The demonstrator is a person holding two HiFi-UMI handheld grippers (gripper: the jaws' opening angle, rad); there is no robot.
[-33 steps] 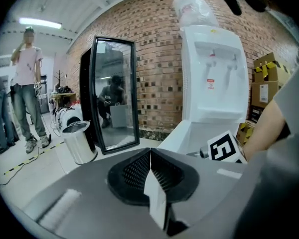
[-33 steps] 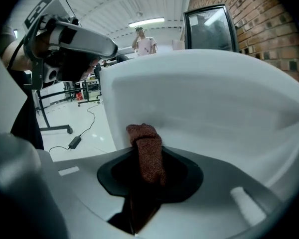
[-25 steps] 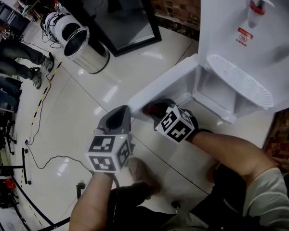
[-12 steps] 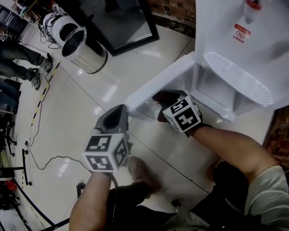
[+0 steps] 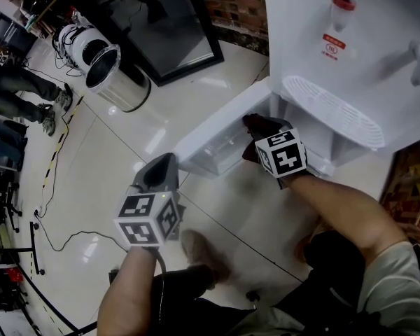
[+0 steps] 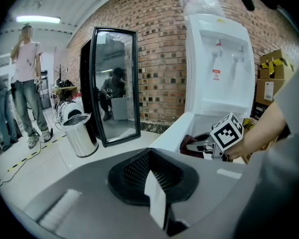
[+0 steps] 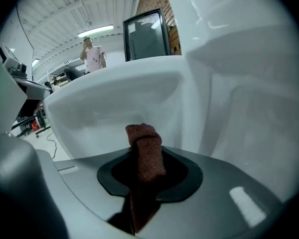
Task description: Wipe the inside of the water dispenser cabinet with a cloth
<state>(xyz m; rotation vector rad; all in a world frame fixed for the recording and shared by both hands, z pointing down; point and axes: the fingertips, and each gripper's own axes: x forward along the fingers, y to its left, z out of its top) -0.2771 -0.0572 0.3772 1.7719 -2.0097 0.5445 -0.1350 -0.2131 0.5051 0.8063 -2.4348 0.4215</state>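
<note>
Cloth (image 7: pixel 145 151): clamped in the right tool (image 5: pixel 260 128) at the cabinet (image 7: pixel 249 128) opening, right of the open door (image 5: pixel 217 128). Left tool (image 5: pixel 159 176) closed, empty. Risk: hard pressing on the wall could pull the cloth free.

1. Shell of left tool (image 5: pixel 161 165): grey, moulded, with a black mesh-lined recess.
2. Right tool (image 5: pixel 257 128): marker cube (image 5: pixel 283 154), white with black squares; the left carries one alike.
3. Sleeve (image 5: pixel 395 275), right arm: pale grey.
4. Trousers (image 5: pixel 189 292): dark.
</note>
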